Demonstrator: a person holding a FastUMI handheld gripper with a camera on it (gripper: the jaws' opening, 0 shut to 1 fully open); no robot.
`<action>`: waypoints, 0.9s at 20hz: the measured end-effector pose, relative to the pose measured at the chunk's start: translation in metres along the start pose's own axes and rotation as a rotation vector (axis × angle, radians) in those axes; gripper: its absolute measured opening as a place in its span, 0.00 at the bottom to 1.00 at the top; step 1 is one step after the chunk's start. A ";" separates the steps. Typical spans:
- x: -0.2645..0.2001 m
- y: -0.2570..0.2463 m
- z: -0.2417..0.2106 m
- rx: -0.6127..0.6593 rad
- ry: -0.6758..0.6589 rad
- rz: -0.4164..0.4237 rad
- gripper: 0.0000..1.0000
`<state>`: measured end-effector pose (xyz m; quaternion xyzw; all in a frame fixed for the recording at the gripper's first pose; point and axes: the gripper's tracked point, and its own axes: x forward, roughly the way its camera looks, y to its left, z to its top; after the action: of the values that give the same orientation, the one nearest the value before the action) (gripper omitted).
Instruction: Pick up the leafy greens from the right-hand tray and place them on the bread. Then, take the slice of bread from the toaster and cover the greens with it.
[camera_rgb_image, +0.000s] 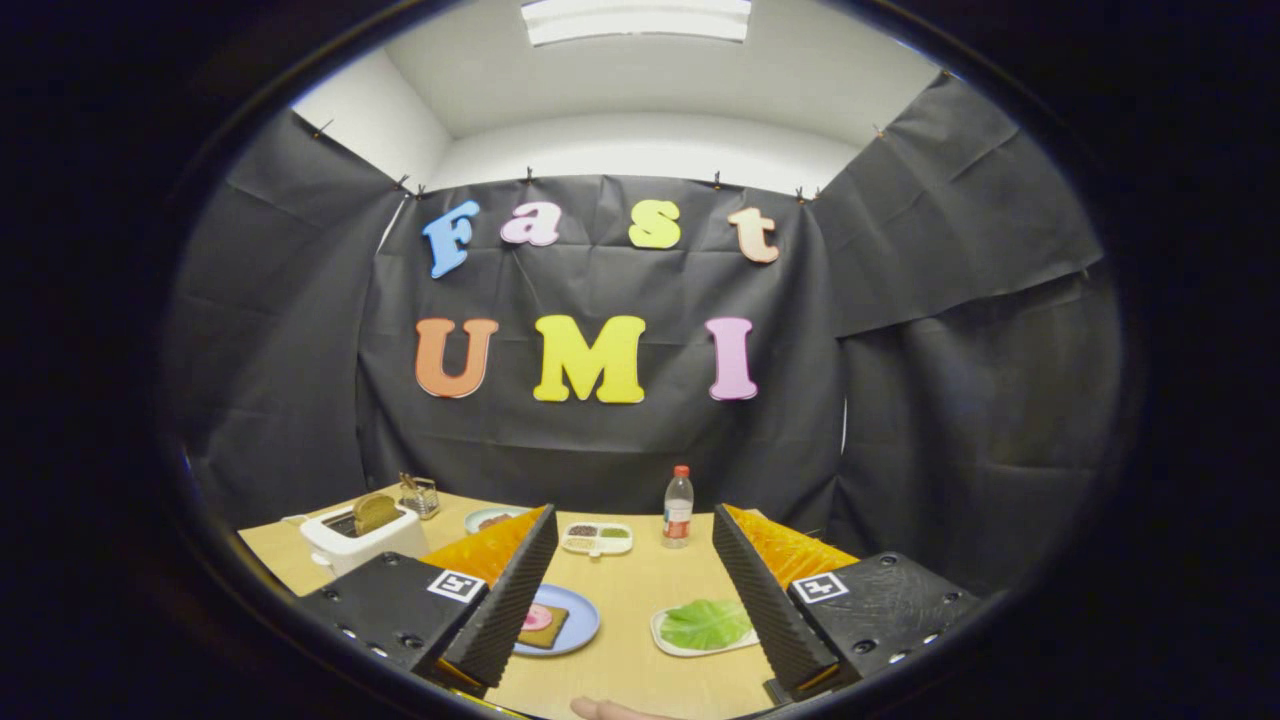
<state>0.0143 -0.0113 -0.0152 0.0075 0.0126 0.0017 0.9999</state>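
My gripper (635, 590) hangs open above the wooden table (640, 580), with nothing between its fingers. Below and between the fingers, toward the right one, a green leaf (706, 623) lies on a white tray (668, 642). Beside the left finger a blue plate (580, 612) carries a slice of bread (546, 628) with a pink topping on it. Beyond the left finger stands a white toaster (360, 538) with a browned slice of bread (375, 512) sticking up from its slot.
A clear bottle (678, 507) with a red cap stands at the table's back, next to a divided white dish (597, 538) of small foods. A small plate (490, 518) and a wire holder (420, 494) sit near the toaster. A fingertip (610, 710) shows at the near edge.
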 end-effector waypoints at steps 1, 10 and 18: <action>0.002 0.000 -0.001 0.003 -0.001 0.009 0.95; 0.077 -0.067 -0.051 0.023 0.146 -0.060 0.95; 0.165 -0.147 -0.194 0.013 0.472 -0.164 0.95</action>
<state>0.1752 -0.1546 -0.2159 0.0122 0.2462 -0.0778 0.9660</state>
